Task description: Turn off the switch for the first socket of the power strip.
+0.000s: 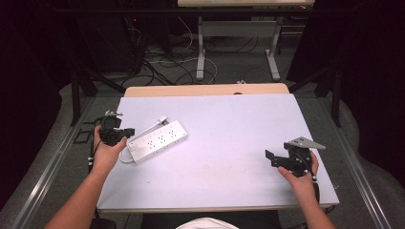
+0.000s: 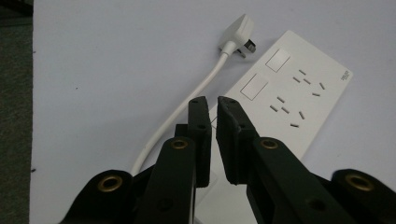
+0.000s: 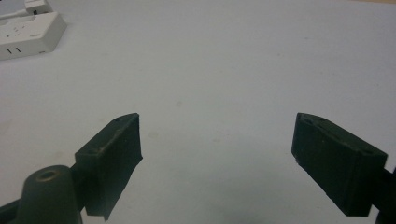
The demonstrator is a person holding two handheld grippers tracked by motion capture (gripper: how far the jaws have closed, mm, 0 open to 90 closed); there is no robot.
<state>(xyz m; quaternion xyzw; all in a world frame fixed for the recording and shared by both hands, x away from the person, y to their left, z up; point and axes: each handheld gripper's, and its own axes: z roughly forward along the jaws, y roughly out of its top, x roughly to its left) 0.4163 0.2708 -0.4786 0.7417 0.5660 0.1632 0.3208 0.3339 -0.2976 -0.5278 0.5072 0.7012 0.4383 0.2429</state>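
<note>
Early stage: left gripper [image 2: 213, 103] nearly clenched on nothing over the power strip [image 1: 157, 141], plug [image 2: 237, 33] loose, right gripper [image 3: 217, 140] released, idle.

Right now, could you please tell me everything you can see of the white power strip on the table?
The power strip is a long, flat white block, plastic by its look, lying face up and slantwise on the left part of the pale table. Its face carries two square buttons and groups of socket slots. A white cable curves from its near end to a white plug lying beside it. The left gripper stands over its near end, fingers almost together; whether they pinch it cannot be told.
</note>
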